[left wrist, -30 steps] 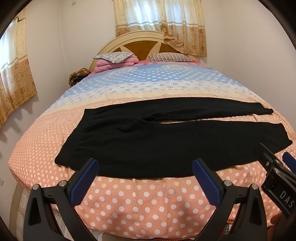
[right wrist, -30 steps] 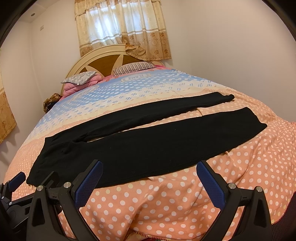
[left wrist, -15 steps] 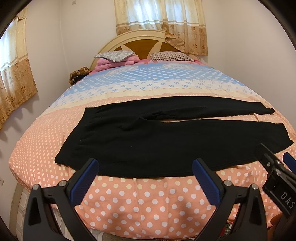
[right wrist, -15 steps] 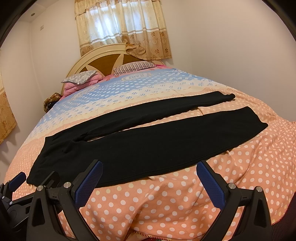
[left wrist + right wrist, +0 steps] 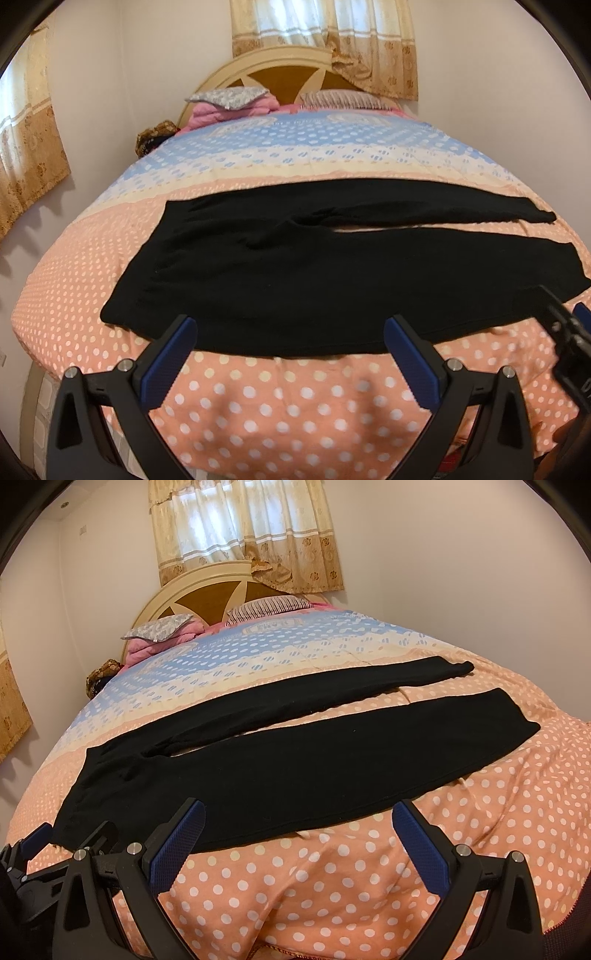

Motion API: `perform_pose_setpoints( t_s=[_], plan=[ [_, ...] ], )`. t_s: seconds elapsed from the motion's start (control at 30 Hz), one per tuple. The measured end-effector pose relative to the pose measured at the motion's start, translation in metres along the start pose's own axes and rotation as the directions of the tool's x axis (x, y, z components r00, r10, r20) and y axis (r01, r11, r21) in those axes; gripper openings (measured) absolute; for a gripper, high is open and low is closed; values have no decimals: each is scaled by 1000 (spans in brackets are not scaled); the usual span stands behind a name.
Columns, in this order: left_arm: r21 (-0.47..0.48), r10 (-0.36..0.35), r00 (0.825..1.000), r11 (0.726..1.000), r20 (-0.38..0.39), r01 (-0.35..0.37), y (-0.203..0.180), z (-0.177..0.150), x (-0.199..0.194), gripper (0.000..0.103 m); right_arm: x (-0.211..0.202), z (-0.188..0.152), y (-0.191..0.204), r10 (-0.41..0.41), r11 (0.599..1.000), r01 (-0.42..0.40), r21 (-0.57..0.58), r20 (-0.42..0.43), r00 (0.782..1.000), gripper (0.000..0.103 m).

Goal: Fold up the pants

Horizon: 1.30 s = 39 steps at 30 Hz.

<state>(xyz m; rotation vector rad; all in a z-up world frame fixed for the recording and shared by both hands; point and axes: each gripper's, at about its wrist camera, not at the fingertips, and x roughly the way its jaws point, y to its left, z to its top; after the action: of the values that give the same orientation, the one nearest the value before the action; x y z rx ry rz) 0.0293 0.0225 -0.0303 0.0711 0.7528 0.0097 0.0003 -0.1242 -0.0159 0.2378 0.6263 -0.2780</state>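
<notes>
Barely any change over the last second: both views creep slightly closer to the bed (image 5: 258,406), pants (image 5: 295,280) look untouched. So still in approach, no fold started.

Pants lie flat across the near half of the bed, on the orange dotted quilt (image 5: 369,904). Waistband left, two legs run right and splay apart, strip of quilt showing between them. Near leg's long edge sits close to the near bed edge.

Left claw (image 5: 290,334): jaws wide apart, empty, hovering just short of the near edge around the hip/thigh section. Right claw (image 5: 299,819): jaws also wide apart, empty, near the middle of the near leg.

View differences:
- Left wrist shows the waistband corner and crotch wrinkles clearly; right claw only pokes in at the right edge.
- Right wrist shows both leg cuffs in full, and the left claw at its lower left, close to the waist corner.

Likely first step: bring one leg over the other.
</notes>
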Motion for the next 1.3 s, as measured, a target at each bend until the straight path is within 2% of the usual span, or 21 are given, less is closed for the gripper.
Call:
perform_pose_setpoints(
  t_s=[0.13,0.23,0.4,0.47,0.57,0.67,0.77,0.9,1.0,1.07,1.1,1.13,1.17,1.2,1.23,1.27,1.3],
  plan=[
    [-28,0,999,1000,-40,-1,36,12,25,103,18,4,1,11,1000,-11,-13,-11,1000,102],
    [-64,47,998,997,-40,-50,80,31,41,103,32,11,4,21,999,-21,-31,-12,1000,102],
    [-149,96,995,984,-39,-100,169,81,89,102,66,30,18,47,996,-49,-78,-33,998,102],
    [-153,54,997,986,-60,-63,190,98,114,92,77,37,28,60,993,-63,-95,-36,998,102],
    [-131,-56,993,990,-107,41,202,118,152,77,96,43,44,81,988,-87,-129,-54,995,102],
    [-91,-71,989,994,-132,59,201,133,182,64,113,45,57,83,982,-95,-164,-75,994,102],
    [-45,-49,985,998,-167,42,196,143,215,63,127,43,62,87,978,-104,-183,-100,991,102],
    [-41,-36,970,999,-241,27,196,146,248,63,142,40,61,93,977,-119,-175,-149,984,102],
    [-90,-83,969,994,-233,63,203,145,255,62,152,37,60,113,974,-147,-171,-195,974,102],
    [-115,-139,964,987,-228,115,203,145,256,45,153,37,61,111,969,-152,-195,-205,972,102],
    [-119,-141,964,986,-224,117,204,145,255,43,153,37,60,114,966,-158,-203,-209,971,101],
    [-113,-143,966,986,-216,121,202,145,253,32,153,38,60,120,964,-166,-209,-216,969,101],
    [-104,-166,963,984,-211,147,199,145,251,19,154,40,59,131,961,-179,-210,-225,966,96],
    [-98,-182,962,981,-202,165,196,144,250,16,154,43,59,137,960,-187,-210,-231,963,85],
    [-89,-175,965,983,-194,160,193,144,248,16,154,47,57,144,958,-196,-210,-239,960,78],
    [-76,-162,969,986,-186,150,191,145,245,15,156,53,56,150,954,-206,-217,-249,957,66],
    [-71,-158,972,987,-176,147,191,146,243,15,159,62,54,158,949,-219,-227,-260,953,61]
  ],
)
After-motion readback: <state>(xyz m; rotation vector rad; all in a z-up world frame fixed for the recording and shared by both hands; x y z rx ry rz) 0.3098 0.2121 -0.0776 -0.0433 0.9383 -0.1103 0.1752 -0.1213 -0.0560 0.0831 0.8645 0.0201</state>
